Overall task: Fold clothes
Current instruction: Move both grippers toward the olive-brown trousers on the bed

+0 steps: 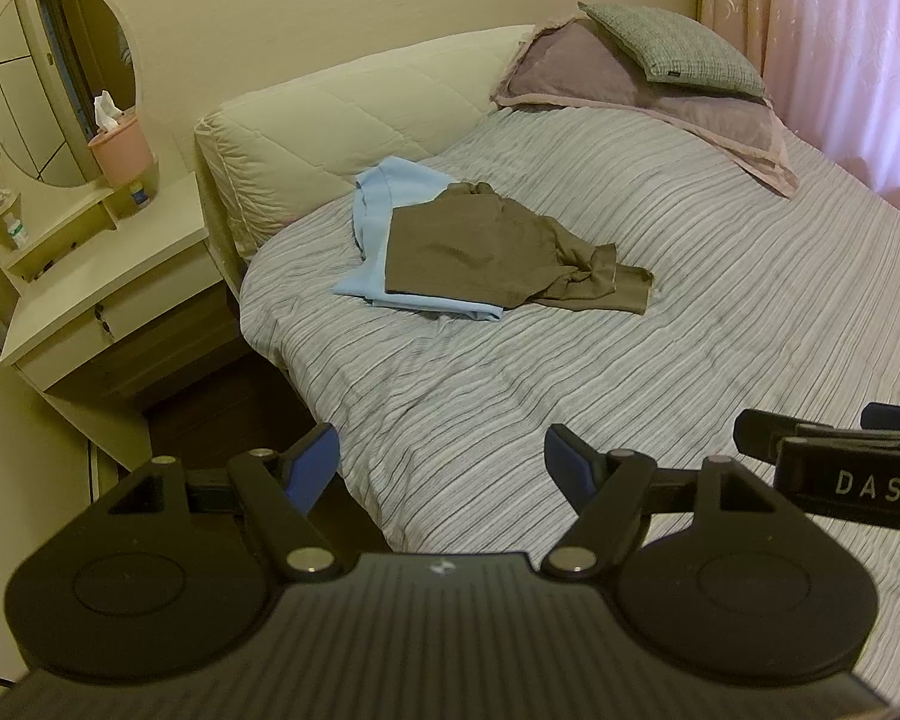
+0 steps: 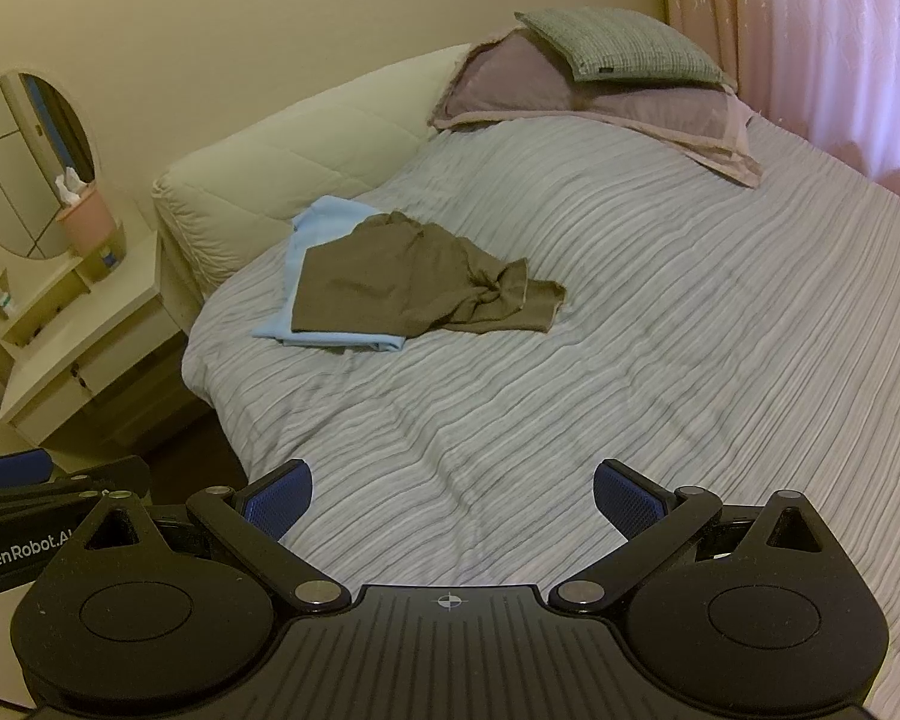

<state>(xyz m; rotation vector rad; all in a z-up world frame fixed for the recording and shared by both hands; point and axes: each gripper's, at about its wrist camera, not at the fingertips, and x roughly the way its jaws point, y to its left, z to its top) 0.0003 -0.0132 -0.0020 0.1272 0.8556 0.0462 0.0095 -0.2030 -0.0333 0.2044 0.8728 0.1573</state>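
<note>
Brown shirt lies crumpled on the bed, half over a blue cloth, well beyond me. I hold my left gripper and right gripper low over the bed's near edge, jaws spread, empty, ready to reach.

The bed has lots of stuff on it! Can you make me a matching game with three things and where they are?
Things:
1. brown garment
2. blue garment
3. grey cushion

Places:
A. on top of the purple pillow
B. lying partly over the blue cloth
C. underneath, flat on the striped cover

Pairs: 1-B, 2-C, 3-A
</note>
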